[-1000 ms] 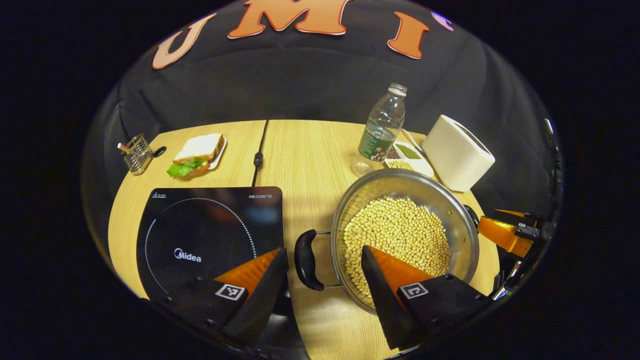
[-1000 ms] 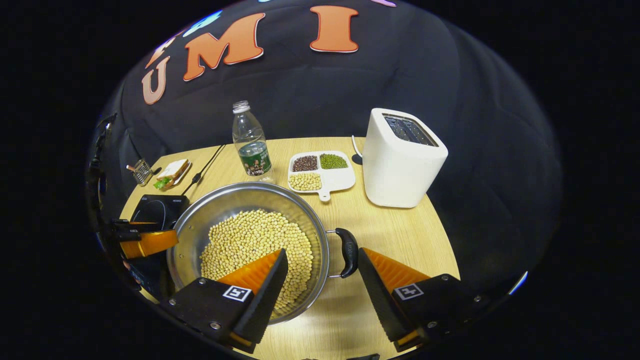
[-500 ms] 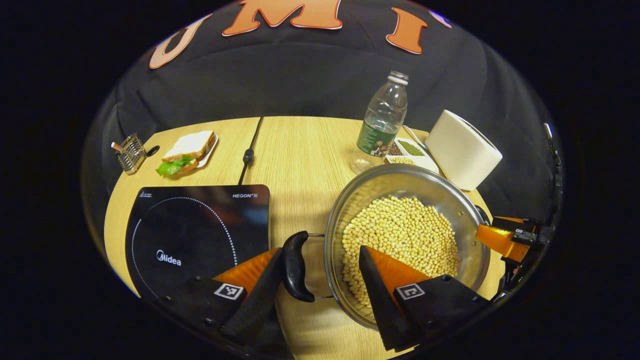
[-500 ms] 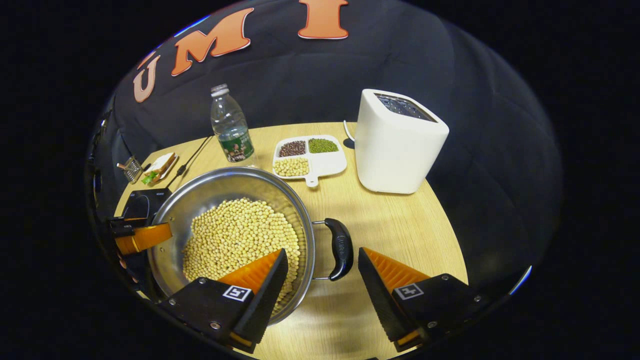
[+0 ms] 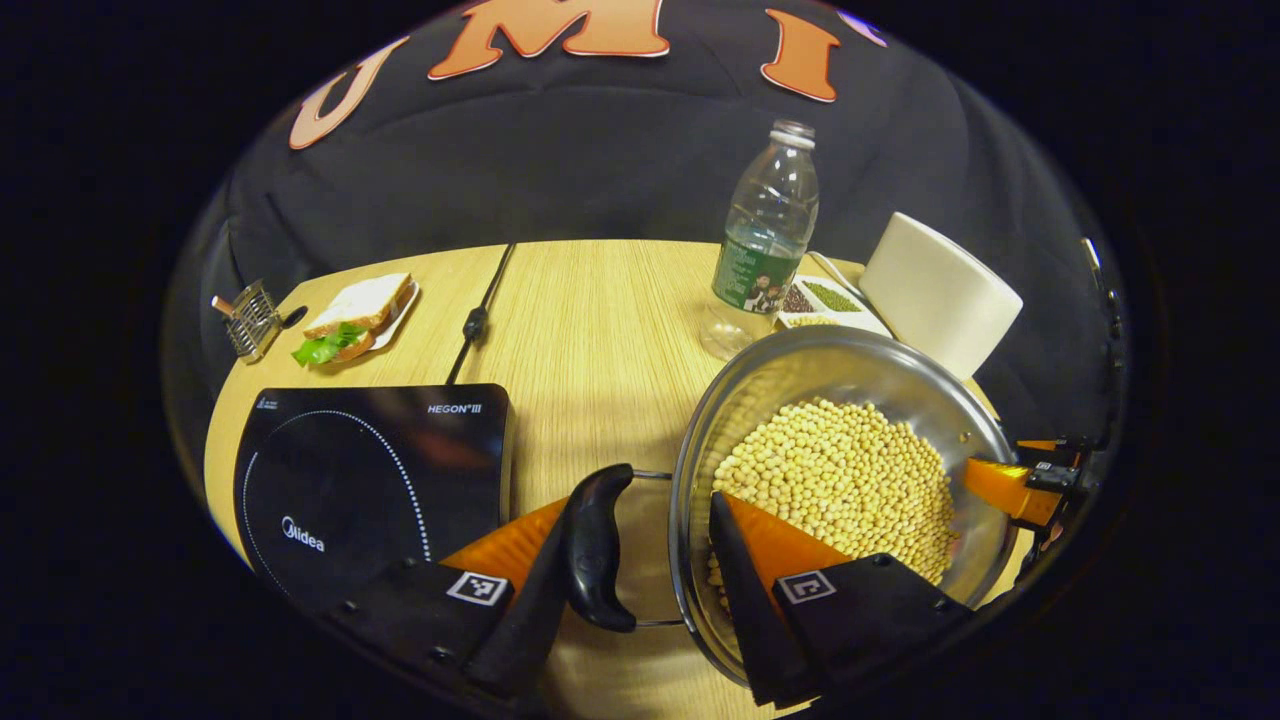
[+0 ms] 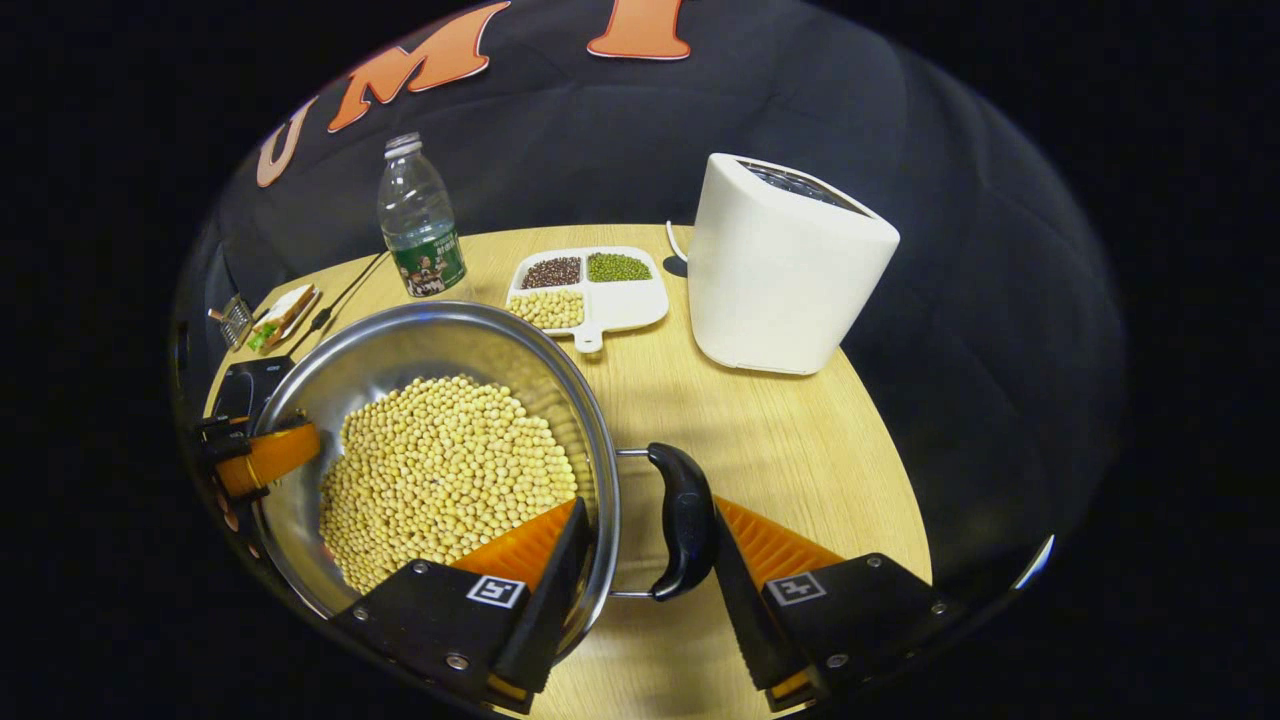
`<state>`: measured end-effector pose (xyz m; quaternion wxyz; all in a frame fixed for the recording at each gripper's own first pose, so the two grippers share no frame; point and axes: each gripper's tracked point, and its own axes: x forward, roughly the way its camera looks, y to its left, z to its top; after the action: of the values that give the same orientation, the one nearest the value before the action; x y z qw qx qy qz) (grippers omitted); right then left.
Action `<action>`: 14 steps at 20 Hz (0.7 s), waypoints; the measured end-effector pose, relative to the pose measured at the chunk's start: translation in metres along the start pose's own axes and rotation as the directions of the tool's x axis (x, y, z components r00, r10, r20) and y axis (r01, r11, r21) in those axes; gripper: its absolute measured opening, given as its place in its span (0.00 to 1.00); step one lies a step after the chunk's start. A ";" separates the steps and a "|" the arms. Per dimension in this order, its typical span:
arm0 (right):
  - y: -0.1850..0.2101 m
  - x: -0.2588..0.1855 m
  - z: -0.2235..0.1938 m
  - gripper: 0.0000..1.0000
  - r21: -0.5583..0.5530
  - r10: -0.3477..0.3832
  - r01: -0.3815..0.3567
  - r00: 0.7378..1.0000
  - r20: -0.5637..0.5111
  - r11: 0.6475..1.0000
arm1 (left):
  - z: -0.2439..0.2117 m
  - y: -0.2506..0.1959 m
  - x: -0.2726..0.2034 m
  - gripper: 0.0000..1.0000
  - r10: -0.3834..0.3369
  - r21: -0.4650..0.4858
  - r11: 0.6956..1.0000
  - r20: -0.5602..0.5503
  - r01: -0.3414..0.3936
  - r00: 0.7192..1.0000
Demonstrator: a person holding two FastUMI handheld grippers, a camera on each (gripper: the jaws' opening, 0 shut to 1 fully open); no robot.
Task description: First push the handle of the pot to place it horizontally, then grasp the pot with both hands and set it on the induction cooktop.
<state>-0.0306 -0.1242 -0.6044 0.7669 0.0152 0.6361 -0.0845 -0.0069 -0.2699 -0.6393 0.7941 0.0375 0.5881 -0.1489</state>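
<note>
A steel pot [image 5: 850, 360] full of soybeans stands on the wooden table, right of the black induction cooktop [image 5: 360, 480]. My left gripper [image 5: 640, 500] is closed over the pot's left handle [image 5: 597, 550]: one finger outside the black grip, the other inside the rim against the wall. In the right gripper view my right gripper [image 6: 648, 505] clamps the right handle [image 6: 682, 520] and the pot [image 6: 420, 340] wall the same way. Each gripper also appears across the pot: the right gripper [image 5: 1000, 485] and the left gripper [image 6: 265, 455]. A corner of the cooktop [image 6: 240, 385] peeks out behind the pot.
A plastic bottle [image 5: 765, 250] and a divided tray of beans [image 6: 590, 290] stand just behind the pot. A white toaster [image 6: 785, 270] is at the back right. A sandwich plate [image 5: 350, 320], a small wire rack [image 5: 245, 318] and the cooktop's cable [image 5: 475, 320] lie behind the cooktop.
Both grippers moved down and in over the pot's handles. Their fingers narrowed onto handle and rim, and the pot looms larger in both views.
</note>
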 end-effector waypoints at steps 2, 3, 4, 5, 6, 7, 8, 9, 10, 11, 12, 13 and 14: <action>-0.001 0.000 0.001 0.73 0.003 -0.003 0.003 1.000 0.006 1.000 | 0.006 -0.001 0.003 0.84 0.013 -0.008 1.000 0.034 -0.012 0.999; -0.002 0.000 0.001 0.71 0.001 -0.004 0.004 1.000 0.004 1.000 | 0.004 0.004 0.002 0.83 0.038 0.010 0.999 0.033 -0.038 0.999; -0.002 -0.002 0.000 0.71 0.003 -0.005 0.005 1.000 0.004 1.000 | 0.007 0.003 0.006 0.83 0.025 0.014 1.000 0.055 -0.026 0.998; -0.002 -0.004 0.001 0.70 0.003 -0.009 0.009 1.000 0.004 1.000 | 0.006 0.001 0.006 0.78 0.030 0.023 0.999 0.046 -0.031 0.998; -0.002 -0.003 0.001 0.68 0.000 -0.016 0.016 1.000 0.010 1.000 | 0.009 0.001 0.005 0.77 0.032 0.031 0.999 0.064 -0.034 0.997; -0.002 -0.004 0.002 0.68 -0.002 -0.022 0.022 1.000 0.017 1.000 | 0.007 0.000 0.006 0.76 0.037 0.048 0.998 0.065 -0.040 0.997; -0.002 -0.005 0.002 0.66 -0.007 -0.032 0.032 0.999 0.025 0.999 | 0.011 0.001 0.006 0.77 0.045 0.067 0.996 0.093 -0.051 0.995; -0.003 -0.005 0.001 0.66 -0.022 -0.042 0.043 0.999 0.030 0.999 | 0.011 0.000 0.007 0.76 0.057 0.092 0.994 0.102 -0.067 0.993; -0.003 -0.006 0.001 0.65 -0.036 -0.053 0.054 0.998 0.033 0.998 | 0.014 0.000 0.004 0.76 0.063 0.107 0.991 0.120 -0.076 0.991; -0.002 -0.007 0.001 0.65 -0.035 -0.057 0.058 0.998 0.032 0.998 | 0.011 -0.002 0.004 0.76 0.067 0.102 0.992 0.118 -0.079 0.991; -0.001 -0.008 0.001 0.66 -0.028 -0.058 0.059 0.998 0.032 0.998 | 0.012 -0.002 0.004 0.76 0.068 0.088 0.993 0.119 -0.078 0.991; -0.002 -0.009 0.001 0.65 -0.029 -0.062 0.063 0.997 0.039 0.998 | 0.013 -0.004 0.004 0.76 0.065 0.083 0.994 0.123 -0.076 0.990; -0.002 -0.012 0.001 0.65 -0.034 -0.063 0.065 0.997 0.047 0.997 | 0.013 -0.003 0.000 0.73 0.070 0.090 0.992 0.133 -0.083 0.989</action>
<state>-0.0315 -0.1252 -0.5926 0.7782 -0.0208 0.6199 -0.0980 0.0043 -0.2760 -0.6353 0.8331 0.0882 0.5255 -0.1483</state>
